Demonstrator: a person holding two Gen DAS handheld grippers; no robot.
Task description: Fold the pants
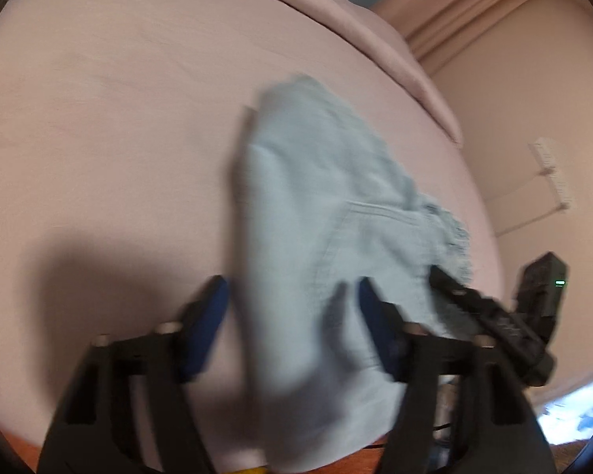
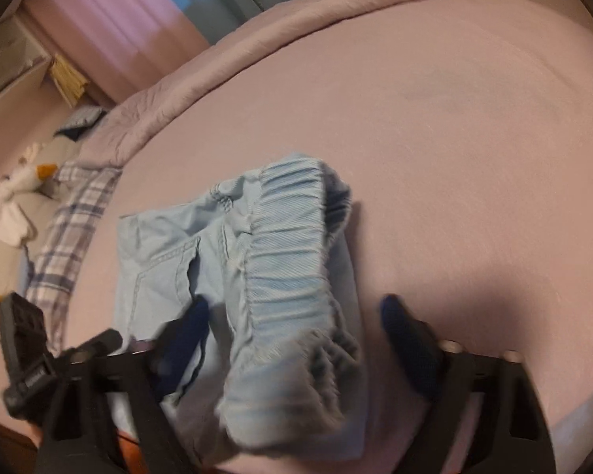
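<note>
Pants [image 2: 233, 260]: light blue, denim-like cloth, lying on the pink bed sheet [image 2: 454, 138] near the close edge of the bed. Already gathered into a short, thick bundle rather than spread full length. Gathered elastic waistband [image 2: 292, 245] lies on top, curling toward the camera; a stitched pocket [image 2: 166, 264] shows flat beside it. In the left wrist view the same bundle [image 1: 308, 205] reads as a doubled panel with a frayed hem off to the right side.

Progress, as a judgement: most folds look done; the stack is compact. The top layer is loose and bulging, the waistband end lifted, edges not squared. What is left appears to be a last fold or a tidy-up and flattening.

Left gripper [image 1: 292, 304]: jaws apart, straddling the near end of the cloth; blue pads not visibly pressing it, though blur makes contact hard to rule out. Right gripper [image 2: 296, 316]: jaws likewise apart, waistband end between them, clear gap on the right pad's side.

Beyond: a folded pink duvet [image 2: 257, 67] at the far side of the bed, a plaid cloth [image 2: 71, 229] off the bed's left edge.
</note>
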